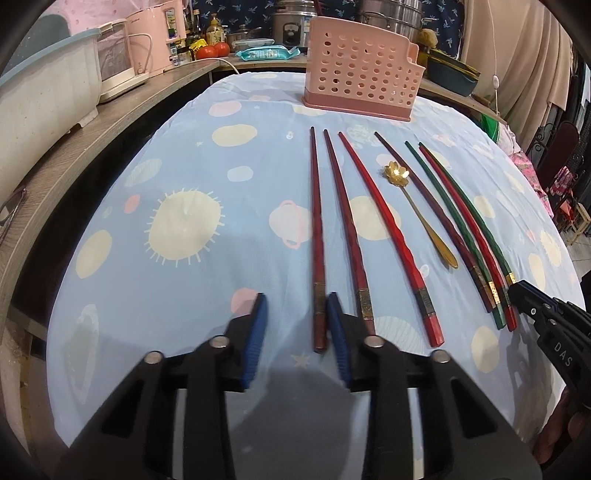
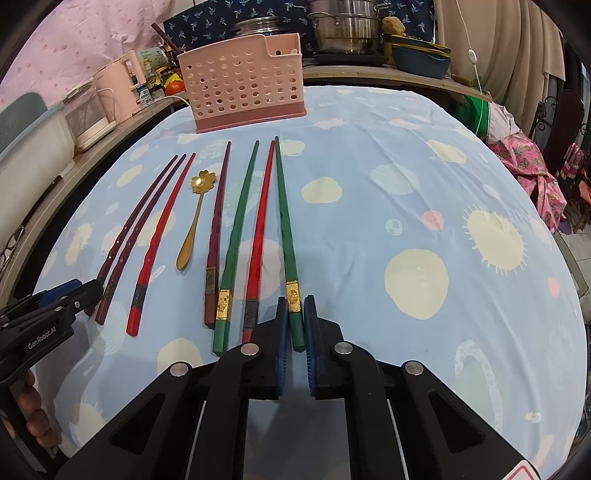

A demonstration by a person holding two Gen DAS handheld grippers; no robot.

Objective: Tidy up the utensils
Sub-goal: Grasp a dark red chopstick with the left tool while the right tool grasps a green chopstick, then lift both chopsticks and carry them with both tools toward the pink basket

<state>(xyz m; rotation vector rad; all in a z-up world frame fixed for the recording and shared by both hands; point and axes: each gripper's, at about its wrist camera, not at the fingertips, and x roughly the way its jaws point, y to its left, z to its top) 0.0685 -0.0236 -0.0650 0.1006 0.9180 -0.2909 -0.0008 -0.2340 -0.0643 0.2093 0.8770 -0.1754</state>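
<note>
7 chopsticks and 1 gold spoon (image 1: 413,206) lie in a row on the blue cloth (image 1: 192,147), thin ends toward the pink caddy (image 1: 360,64) that stands upright at the far edge. From my left they run: 2 dark red sticks, a bright red stick (image 1: 391,236), the spoon with its flower bowl farthest from me, another dark red stick (image 1: 436,221), then a green, a red and a green stick close together. My right gripper (image 2: 294,314) is low over the cloth with the thick end of the rightmost green stick (image 2: 286,236) between its blue pads (image 2: 282,332); the jaws are narrowed around it, but I cannot tell whether the pads actually press it. The red stick (image 2: 260,229) just to its left passes under the left finger. My left gripper (image 1: 295,314) is spread wide, and the butt of the leftmost dark stick (image 1: 317,240) lies inside the gap, right against the inner face of the right pad (image 1: 338,332); the left pad stands well apart from it. The second dark stick (image 1: 347,229) runs just outside that right finger. Behind the caddy, a shelf (image 1: 110,107) holds a pink kettle (image 1: 155,33), tomatoes (image 1: 212,51) and steel pots (image 2: 343,29).
</note>
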